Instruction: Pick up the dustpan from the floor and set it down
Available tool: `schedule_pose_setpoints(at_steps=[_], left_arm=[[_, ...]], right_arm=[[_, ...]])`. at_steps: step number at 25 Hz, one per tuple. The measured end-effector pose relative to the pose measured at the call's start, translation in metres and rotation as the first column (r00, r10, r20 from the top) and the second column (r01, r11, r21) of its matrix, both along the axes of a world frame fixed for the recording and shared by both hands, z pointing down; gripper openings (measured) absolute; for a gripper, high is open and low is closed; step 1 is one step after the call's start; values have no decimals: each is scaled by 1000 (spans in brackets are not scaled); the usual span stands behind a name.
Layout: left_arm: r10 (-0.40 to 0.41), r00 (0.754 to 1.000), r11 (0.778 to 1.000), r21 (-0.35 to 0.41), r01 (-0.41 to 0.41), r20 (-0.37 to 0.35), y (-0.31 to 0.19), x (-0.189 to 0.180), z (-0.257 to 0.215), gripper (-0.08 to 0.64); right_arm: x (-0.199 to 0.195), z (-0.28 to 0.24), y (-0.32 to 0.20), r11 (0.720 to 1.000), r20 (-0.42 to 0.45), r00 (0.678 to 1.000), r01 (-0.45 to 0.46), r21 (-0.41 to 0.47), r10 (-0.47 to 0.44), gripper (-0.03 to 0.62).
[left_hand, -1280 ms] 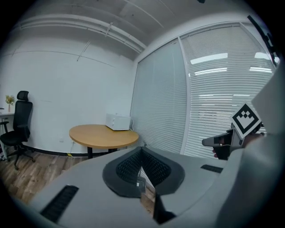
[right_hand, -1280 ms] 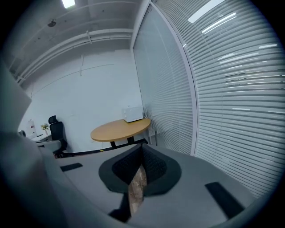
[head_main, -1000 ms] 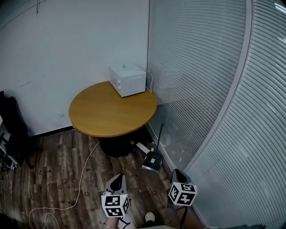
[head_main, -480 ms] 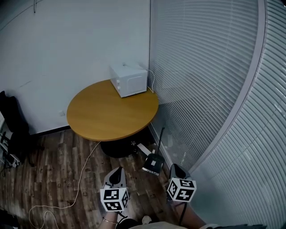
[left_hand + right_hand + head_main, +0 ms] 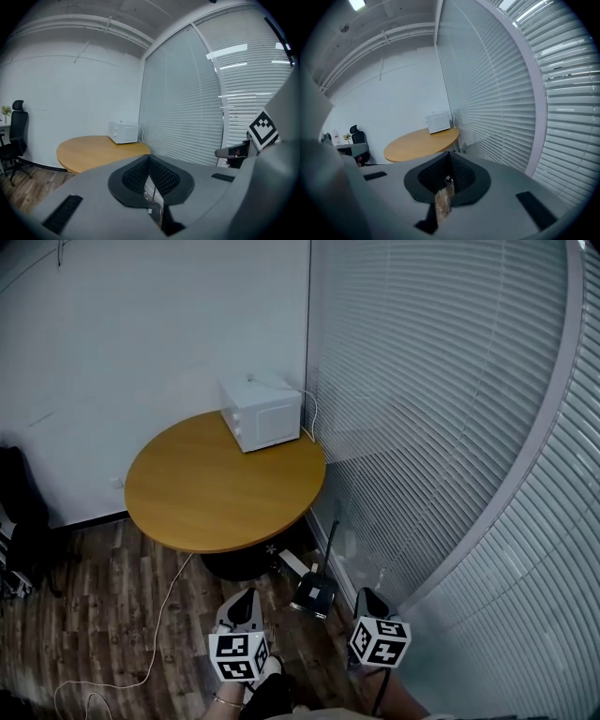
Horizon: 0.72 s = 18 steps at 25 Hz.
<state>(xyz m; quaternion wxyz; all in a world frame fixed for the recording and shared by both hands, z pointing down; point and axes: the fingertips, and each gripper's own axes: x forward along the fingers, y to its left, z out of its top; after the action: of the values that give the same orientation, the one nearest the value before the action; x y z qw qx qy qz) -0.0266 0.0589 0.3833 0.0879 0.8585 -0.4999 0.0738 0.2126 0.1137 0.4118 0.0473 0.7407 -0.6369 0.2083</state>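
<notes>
You hold both claws low in front of you, side by side and pointing forward and a little down. Your left gripper (image 5: 246,598) has its two jaws pressed together with nothing in them. Your right gripper (image 5: 368,597) is the same, jaws together and holding nothing. The dustpan (image 5: 316,595) sits on the wood floor (image 5: 112,587) just ahead, between the two claws but not touching either one. Its long handle (image 5: 331,532) stands up toward the blinds (image 5: 431,427). It is a tight spot (the table on one side, the blinds on the other): the dustpan is just beside the dark foot of the round table (image 5: 216,488), and the table's edge hangs out near it. The floor to your left has more room, but a white cable (image 5: 161,622) runs across it. Count them: two claws, one dustpan, one table, one white microwave (image 5: 261,412) on the table's far edge, one cable, and one black chair (image 5: 18,133) off to the left.
</notes>
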Motion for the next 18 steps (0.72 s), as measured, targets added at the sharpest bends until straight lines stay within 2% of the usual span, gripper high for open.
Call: schedule_pose_setpoints(at_steps=[9, 13, 18], left_arm=[[44, 999, 998, 44, -43, -19, -95, 22, -26, 18], [68, 998, 995, 77, -67, -12, -137, 24, -35, 17], [87, 996, 993, 78, -85, -16, -181, 22, -38, 18]], right_arm=[[23, -25, -85, 999, -5, 999, -46, 27, 46, 32], [25, -31, -122, 997, -6, 998, -68, 44, 68, 32], [20, -34, -160, 996, -12, 996, -83, 35, 84, 32]])
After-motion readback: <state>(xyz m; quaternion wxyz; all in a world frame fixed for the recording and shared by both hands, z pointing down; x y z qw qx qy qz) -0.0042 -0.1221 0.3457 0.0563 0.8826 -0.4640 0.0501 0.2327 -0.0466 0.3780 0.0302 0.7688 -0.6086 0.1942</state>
